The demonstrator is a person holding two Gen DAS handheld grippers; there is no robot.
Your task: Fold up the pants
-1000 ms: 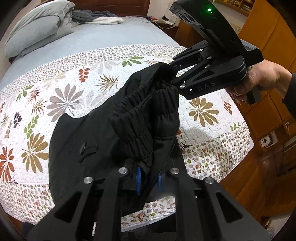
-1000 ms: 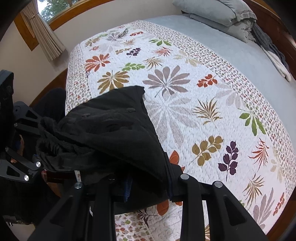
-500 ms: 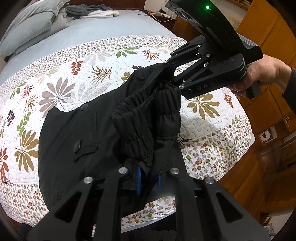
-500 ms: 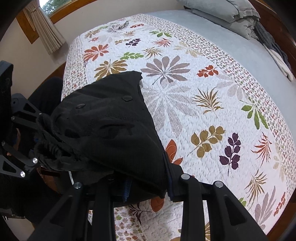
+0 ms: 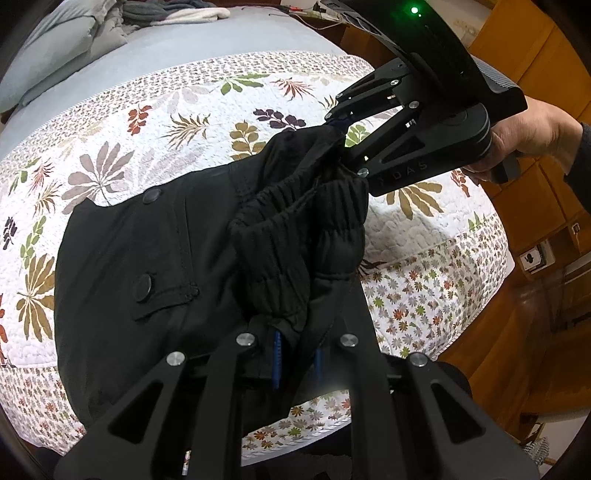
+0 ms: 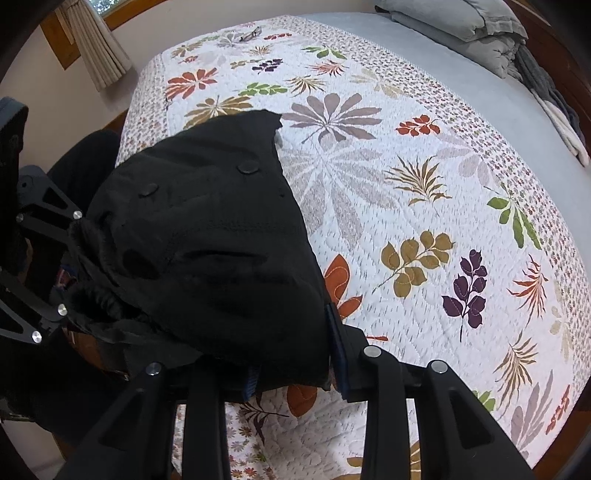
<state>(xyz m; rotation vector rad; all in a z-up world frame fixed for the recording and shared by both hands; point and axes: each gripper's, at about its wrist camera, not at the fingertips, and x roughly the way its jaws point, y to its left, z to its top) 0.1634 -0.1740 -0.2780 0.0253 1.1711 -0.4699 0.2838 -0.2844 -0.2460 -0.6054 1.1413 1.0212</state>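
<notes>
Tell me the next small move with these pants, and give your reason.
Probably lower both grippers together toward the quilt and lay the waistband down. The left gripper and right gripper each clamp the bunched waistband of the black pants, holding it off the bed, while the far part of the pants already lies flat on the quilt.

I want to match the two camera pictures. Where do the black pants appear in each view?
Left wrist view: the black pants fill the centre and lower left, waistband bunched between the left claw and the right claw.
Right wrist view: the pants lie left of centre, above the right claw.
Shared landmark: the grey pillows at the head of the bed.
</notes>
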